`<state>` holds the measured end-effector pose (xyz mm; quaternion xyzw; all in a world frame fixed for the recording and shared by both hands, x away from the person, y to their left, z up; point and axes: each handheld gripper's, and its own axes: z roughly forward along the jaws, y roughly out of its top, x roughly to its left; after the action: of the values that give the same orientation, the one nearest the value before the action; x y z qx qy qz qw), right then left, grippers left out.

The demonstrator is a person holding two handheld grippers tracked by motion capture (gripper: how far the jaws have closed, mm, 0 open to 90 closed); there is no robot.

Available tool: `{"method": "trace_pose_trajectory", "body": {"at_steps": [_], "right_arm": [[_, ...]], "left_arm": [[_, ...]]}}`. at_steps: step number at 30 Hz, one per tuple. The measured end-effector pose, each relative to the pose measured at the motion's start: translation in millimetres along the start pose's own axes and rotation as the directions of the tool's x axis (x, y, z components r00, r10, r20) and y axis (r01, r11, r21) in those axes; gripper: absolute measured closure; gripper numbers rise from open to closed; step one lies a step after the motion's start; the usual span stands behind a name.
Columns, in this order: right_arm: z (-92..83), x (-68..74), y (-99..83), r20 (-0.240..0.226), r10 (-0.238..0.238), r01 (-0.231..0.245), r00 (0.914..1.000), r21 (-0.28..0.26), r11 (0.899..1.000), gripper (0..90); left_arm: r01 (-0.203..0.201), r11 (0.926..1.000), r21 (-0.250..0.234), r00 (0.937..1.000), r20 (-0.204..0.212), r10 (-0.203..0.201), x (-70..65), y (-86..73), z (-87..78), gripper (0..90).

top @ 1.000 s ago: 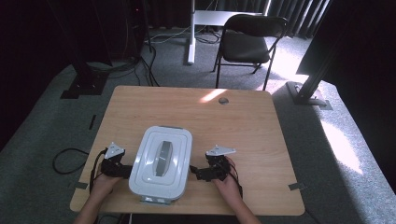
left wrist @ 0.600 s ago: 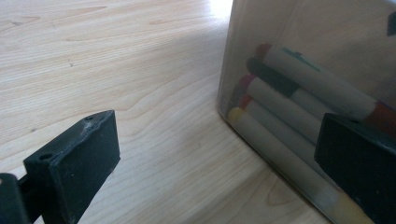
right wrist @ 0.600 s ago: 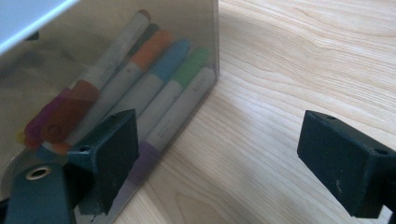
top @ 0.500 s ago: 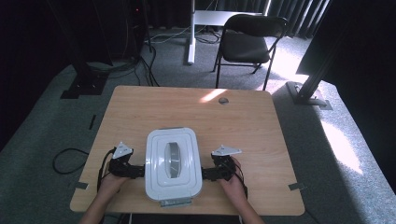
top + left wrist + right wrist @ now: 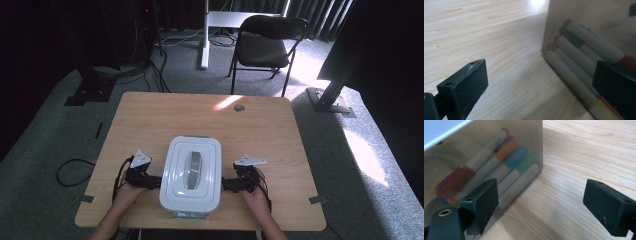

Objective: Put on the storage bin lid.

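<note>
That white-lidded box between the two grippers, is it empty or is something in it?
Not empty. The box has its lid on, and through its clear walls both gripper views show marker pens lying inside.

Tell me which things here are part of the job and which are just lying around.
In the job:
- clear box with white lid
- markers inside it
- left gripper, open beside the box
- right gripper, open beside the box

Just about:
- small round thing on the table
- folding chair
- floor cables

The high view looks down on the counter (image 5: 150, 125) from above. Each gripper view sits low, close behind its jaws; all three share the box (image 5: 192, 172) (image 5: 584, 32) (image 5: 486, 147).
</note>
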<state>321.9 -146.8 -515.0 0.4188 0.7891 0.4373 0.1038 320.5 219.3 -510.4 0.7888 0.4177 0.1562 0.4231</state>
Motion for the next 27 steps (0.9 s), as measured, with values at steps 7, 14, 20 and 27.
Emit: {"method": "trace_pose_trajectory", "body": {"at_steps": [7,14,20,27], "right_arm": [[-2.2,-7.0,0.9,0.014,0.007,-0.007,0.9999,-0.005,1.0,12.9],[-3.1,-13.1,-0.7,0.026,0.012,-0.012,0.9996,0.0,1.0,12.8],[-9.2,-19.0,-2.6,0.043,0.03,-0.029,0.9987,-0.007,1.0,12.8],[-15.5,-26.4,-4.3,0.06,0.042,-0.041,0.9973,-0.019,0.999,12.8]], "left_arm": [[-0.012,0.9999,0.004,0.9996,0.026,0.011,-5.7,0.2,2.2,0.8],[-0.04,0.9991,-0.017,0.9988,0.027,0.04,-5.1,-1.9,2.7,0.8],[-0.038,0.9989,-0.026,0.999,0.023,0.039,2.2,-2.7,1.3,0.8],[-0.021,0.9988,-0.043,0.9997,0.008,0.022,12.6,-5.6,-5.5,0.9]]}}
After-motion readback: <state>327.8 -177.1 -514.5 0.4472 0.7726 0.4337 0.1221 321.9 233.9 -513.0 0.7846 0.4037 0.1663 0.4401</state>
